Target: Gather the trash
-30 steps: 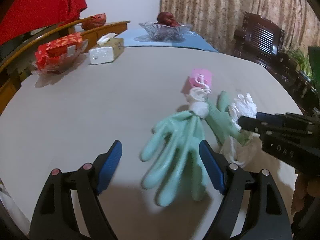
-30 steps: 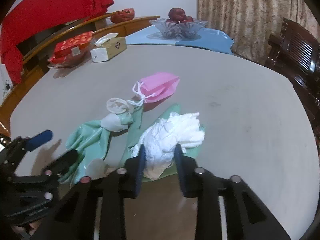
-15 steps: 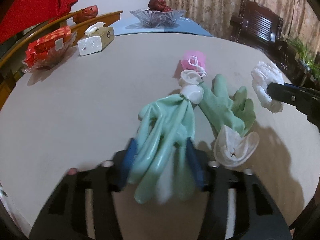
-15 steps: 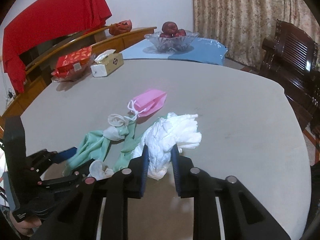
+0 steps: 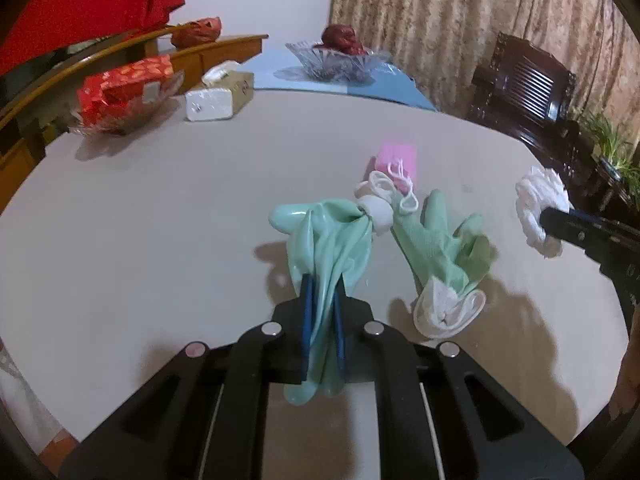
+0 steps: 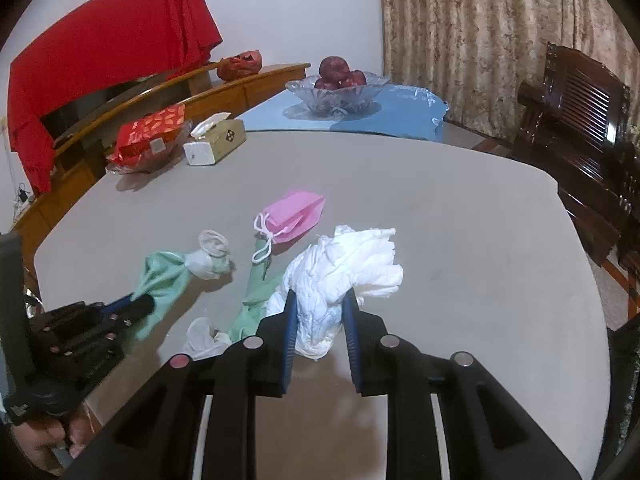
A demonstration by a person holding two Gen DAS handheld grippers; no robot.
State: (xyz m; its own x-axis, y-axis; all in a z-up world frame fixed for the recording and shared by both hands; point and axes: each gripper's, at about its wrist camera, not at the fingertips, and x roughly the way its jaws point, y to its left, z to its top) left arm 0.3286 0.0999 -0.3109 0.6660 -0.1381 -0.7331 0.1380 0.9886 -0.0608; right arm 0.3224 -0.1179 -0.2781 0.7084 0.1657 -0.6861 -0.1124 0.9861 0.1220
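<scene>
Since a second ago the left gripper (image 5: 323, 312) has closed from a wide spread onto the smooth green glove (image 5: 328, 236), whose fingers then lay flat between its open pads; its jaws have just been closing, and the blue pads now pinch the glove's bunched fingers tightly. The white crumpled tissue (image 6: 340, 276), which earlier rested on the gloves, now hangs clear of the table (image 6: 460, 208) in the right gripper (image 6: 320, 336), whose blue pads squeeze its lower part with a narrow gap between them. In the left wrist view that tissue sits at about 3 o'clock, at the tip of the right gripper's dark fingers, well apart from the gloves. The pinched glove stretches away toward 12 o'clock, its white cuff (image 5: 376, 210) knotted at the far end and touching a small white ring of rolled material (image 5: 374, 188). Just beside it, at about 2 o'clock from the left gripper, lies the textured green glove (image 5: 444, 240) with its white cuff (image 5: 444, 312) turned open toward the camera. Beyond both, at 12 to 1 o'clock, lies a pink face mask (image 5: 398, 160) with white ear loops trailing onto the gloves. In the right wrist view the left gripper shows at 9 o'clock with a hand (image 6: 44, 440) beneath it. At the table's far side, around 10 to 11 o'clock, stand a tissue box (image 6: 216, 142) and a red wrapped packet (image 6: 150, 132); a glass bowl of red fruit (image 6: 340, 88) sits on a blue cloth (image 6: 400, 116) at 12 o'clock.
</scene>
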